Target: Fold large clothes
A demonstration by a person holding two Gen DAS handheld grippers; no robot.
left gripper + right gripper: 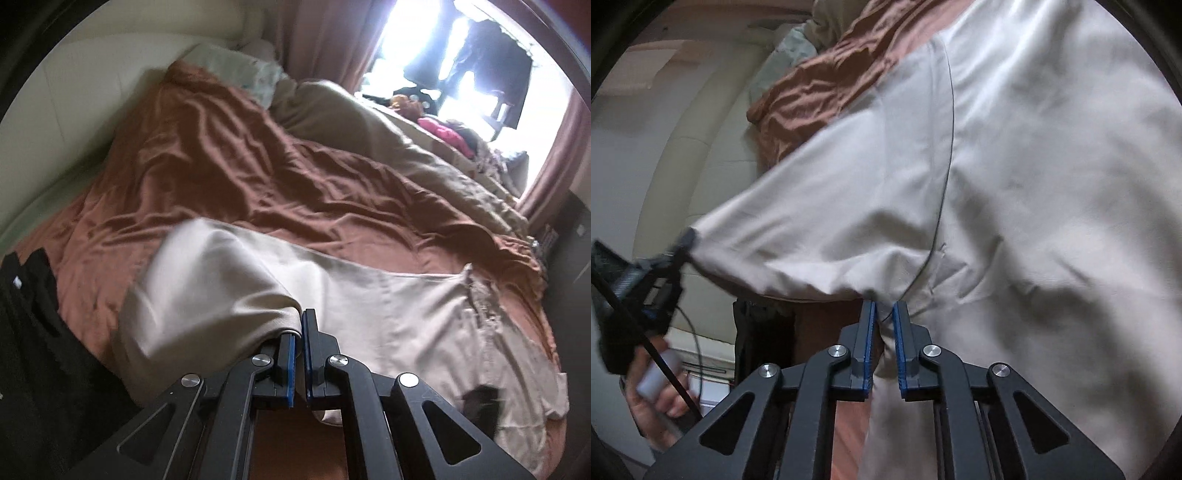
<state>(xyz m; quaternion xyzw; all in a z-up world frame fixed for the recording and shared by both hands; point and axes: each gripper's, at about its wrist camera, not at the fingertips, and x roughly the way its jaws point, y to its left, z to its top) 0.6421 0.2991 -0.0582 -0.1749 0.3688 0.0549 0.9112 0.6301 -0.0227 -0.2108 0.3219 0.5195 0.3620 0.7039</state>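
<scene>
The beige garment (388,306), a large light-coloured piece of clothing, lies spread across the rust-brown bedsheet (207,155) of a bed. We see the left gripper (300,325) with its blue-lined jaws pressed together on a lifted edge of the garment; the cloth drapes over the left jaw and hangs in a blurred fold to the left. In the right wrist view we see the same garment (1015,177) raised and stretched into a taut sheet, with a dark curved seam (947,177) running down it. The right gripper (884,314) pinches a bunched fold of the fabric between its nearly closed jaws, a narrow gap remaining that the cloth fills. At the left of that view the left gripper (689,240) holds the far corner of the garment, and the left hand (653,398) grips its handle. Beyond the garment we note a tan duvet (369,122), a pale pillow (236,66), dark-pink curtains (325,33) and a bright window (417,44). A black garment (33,332) lies at the left edge of the bed.
</scene>
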